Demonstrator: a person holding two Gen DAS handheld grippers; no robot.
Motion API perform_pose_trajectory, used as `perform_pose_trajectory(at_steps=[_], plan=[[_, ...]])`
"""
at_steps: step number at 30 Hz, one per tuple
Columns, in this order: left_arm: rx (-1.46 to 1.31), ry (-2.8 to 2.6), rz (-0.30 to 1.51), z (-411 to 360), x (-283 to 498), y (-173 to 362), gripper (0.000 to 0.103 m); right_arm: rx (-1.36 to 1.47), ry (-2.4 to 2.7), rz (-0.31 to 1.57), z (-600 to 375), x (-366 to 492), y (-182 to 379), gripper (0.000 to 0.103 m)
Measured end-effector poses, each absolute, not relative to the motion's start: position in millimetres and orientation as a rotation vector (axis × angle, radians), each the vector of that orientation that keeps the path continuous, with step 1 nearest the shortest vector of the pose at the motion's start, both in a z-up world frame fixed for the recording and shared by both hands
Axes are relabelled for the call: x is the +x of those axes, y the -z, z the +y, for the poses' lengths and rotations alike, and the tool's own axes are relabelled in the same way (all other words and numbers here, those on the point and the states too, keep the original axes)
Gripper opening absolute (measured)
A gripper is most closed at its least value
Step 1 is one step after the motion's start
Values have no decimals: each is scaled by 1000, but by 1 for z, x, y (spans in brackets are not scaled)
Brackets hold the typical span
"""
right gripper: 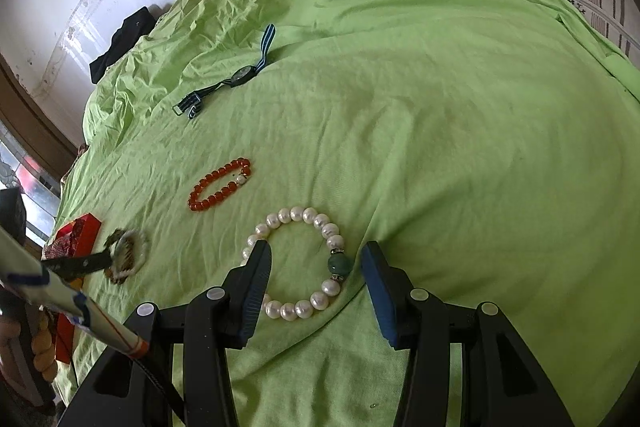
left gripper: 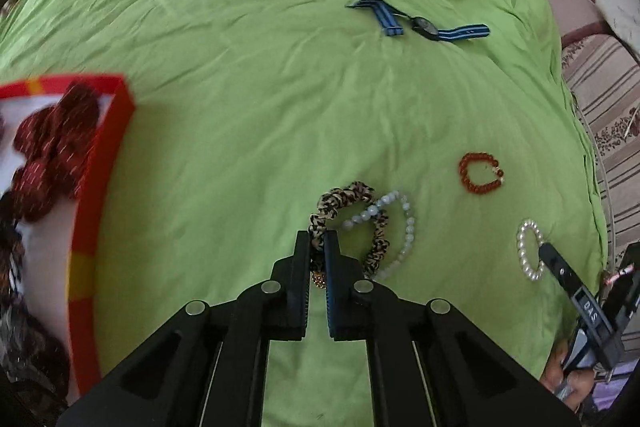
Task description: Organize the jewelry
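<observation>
Left hand-held gripper (left gripper: 318,247) clamps scrunchie (left gripper: 352,223); right hand-held gripper (right gripper: 316,255), jaws apart, straddles pearl bracelet (right gripper: 298,263); box (left gripper: 100,187) lies leftward.

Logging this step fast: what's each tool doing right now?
Left tool: closed on the leopard-print scrunchie.
Right tool: open, fingers either side of the pearl bracelet, holding nothing.
</observation>
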State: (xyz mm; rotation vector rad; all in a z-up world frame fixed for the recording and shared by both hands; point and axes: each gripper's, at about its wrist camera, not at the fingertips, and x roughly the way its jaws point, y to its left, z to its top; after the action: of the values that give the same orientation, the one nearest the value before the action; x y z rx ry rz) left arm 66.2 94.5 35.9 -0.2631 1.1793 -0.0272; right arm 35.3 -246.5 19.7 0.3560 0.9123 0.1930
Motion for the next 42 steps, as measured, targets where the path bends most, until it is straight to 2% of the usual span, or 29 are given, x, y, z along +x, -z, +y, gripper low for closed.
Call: perform_pose_trajectory(at_steps=[9,11,15,21,28,34,42], plan=[[-281,-84,1107,115,51,-58,8,358,-192,914,-247,35,-19,52],[-279,-89,1081,117,49,-66,12,358,-195,916,-247,35,-18,52],[-279,-91,1047,117,47,-77,27,355,-196,917,-246,34,-17,54],[-221,86,1040,83,38,-82,27,335,-194,918,-241,33,-16,56],[-52,223,1082,31,40,-48,27,324,-194,918,-240,34,-17,56],[-7,207,1131,29,50,-23,27,316,-195,920,-239,33,-16,56],[30,200,1062,30,42,-42,27,311,-197,922,-238,34,-16,58]])
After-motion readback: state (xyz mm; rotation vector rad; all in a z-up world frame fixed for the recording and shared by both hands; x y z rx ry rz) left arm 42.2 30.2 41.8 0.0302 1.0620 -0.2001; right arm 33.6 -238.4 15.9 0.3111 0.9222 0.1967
